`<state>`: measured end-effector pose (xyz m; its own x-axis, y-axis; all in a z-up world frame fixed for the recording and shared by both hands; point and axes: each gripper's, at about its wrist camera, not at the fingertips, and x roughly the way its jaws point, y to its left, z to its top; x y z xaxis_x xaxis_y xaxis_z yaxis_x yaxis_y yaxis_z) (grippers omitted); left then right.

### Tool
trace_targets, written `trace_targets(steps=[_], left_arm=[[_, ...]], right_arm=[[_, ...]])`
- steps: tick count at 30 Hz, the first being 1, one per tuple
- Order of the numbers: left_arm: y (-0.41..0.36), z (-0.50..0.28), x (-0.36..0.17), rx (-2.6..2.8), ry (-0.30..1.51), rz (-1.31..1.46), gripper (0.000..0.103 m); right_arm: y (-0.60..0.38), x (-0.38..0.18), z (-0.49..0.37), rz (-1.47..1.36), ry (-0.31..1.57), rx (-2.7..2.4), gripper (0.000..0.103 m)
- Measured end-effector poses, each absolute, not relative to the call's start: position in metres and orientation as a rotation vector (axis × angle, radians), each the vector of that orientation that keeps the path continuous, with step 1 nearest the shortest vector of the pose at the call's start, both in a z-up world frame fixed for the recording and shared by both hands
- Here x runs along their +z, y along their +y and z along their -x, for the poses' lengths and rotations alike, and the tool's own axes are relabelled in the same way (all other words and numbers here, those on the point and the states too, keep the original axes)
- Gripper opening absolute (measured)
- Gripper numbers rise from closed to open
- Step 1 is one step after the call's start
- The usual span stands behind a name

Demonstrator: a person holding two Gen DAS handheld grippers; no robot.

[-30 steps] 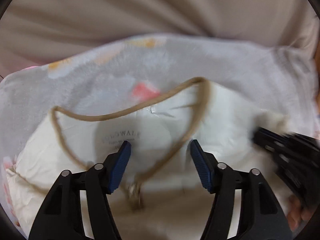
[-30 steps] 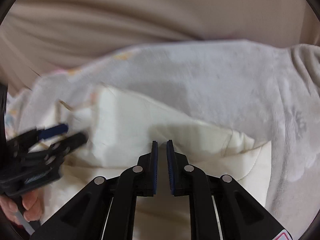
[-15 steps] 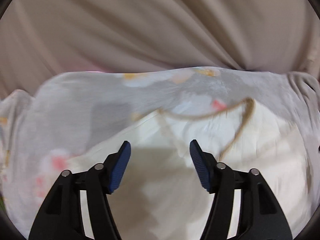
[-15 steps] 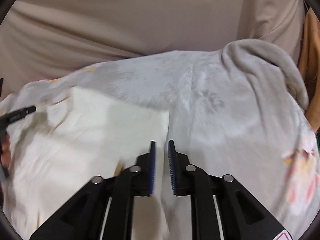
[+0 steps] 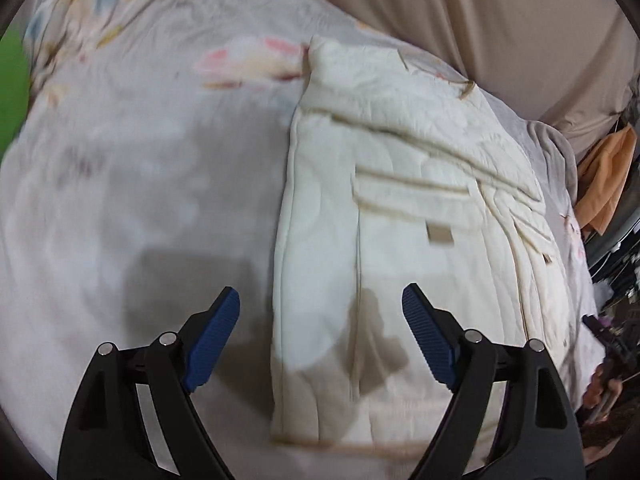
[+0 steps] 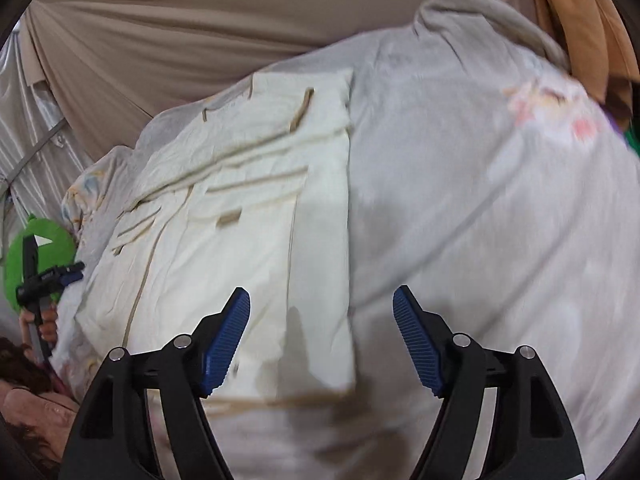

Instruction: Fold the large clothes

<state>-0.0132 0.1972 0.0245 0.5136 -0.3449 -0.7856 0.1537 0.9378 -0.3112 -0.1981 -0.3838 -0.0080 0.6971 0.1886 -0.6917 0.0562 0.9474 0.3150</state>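
A cream quilted garment with tan trim (image 5: 400,216) lies folded into a long strip on a grey floral blanket (image 5: 120,184). It also shows in the right wrist view (image 6: 240,208). My left gripper (image 5: 320,332) is open and empty, hovering above the garment's left folded edge. My right gripper (image 6: 320,332) is open and empty, hovering above the garment's right folded edge. The left gripper also shows small at the left of the right wrist view (image 6: 52,276).
A beige curtain (image 6: 200,20) hangs behind the bed. An orange cloth (image 5: 608,172) hangs at the right. A green object (image 6: 40,256) sits at the blanket's left end. Dark clutter (image 5: 616,280) lies at the far right.
Both grippers have pulled up and back from the garment. The right gripper, shut before, has opened. The garment now lies folded lengthwise, with the collar hidden.
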Motion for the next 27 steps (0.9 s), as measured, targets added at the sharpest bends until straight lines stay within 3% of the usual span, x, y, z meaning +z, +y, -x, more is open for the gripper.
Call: trace_targets(steps=[7,8,10,11,12,13,14,17,27], left_arm=[[0.198,0.039,-0.006,-0.335,1.035,0.323,0.078],[0.195,0.042,-0.006,-0.354,1.03,0.323,0.073],[0.193,0.044,-0.006,-0.393,1.042,0.358,0.053],[0.191,0.045,-0.004,-0.39,1.034,0.347,0.045],[0.188,0.046,-0.002,-0.396,1.026,0.334,0.028],[0.188,0.049,0.002,-0.396,1.013,0.33,0.019],[0.189,0.052,0.007,-0.395,0.994,0.334,0.017],[0.195,0.065,0.031,-0.426,0.914,0.362,0.009],[0.224,0.126,0.157,-0.554,0.486,0.393,0.01]], right_arm=[[-0.378,-0.047,0.216,-0.517,0.813,0.146,0.076],[-0.375,-0.05,0.216,-0.541,0.812,0.164,0.077],[-0.369,-0.052,0.217,-0.554,0.802,0.179,0.071],[-0.366,-0.051,0.218,-0.551,0.795,0.187,0.055],[-0.361,-0.049,0.22,-0.536,0.787,0.198,0.027],[-0.358,-0.047,0.222,-0.513,0.782,0.19,0.014],[-0.355,-0.044,0.224,-0.481,0.772,0.163,0.008],[-0.355,-0.023,0.24,-0.484,0.669,0.182,0.005],[-0.346,0.097,0.317,-0.388,0.174,0.295,0.005]])
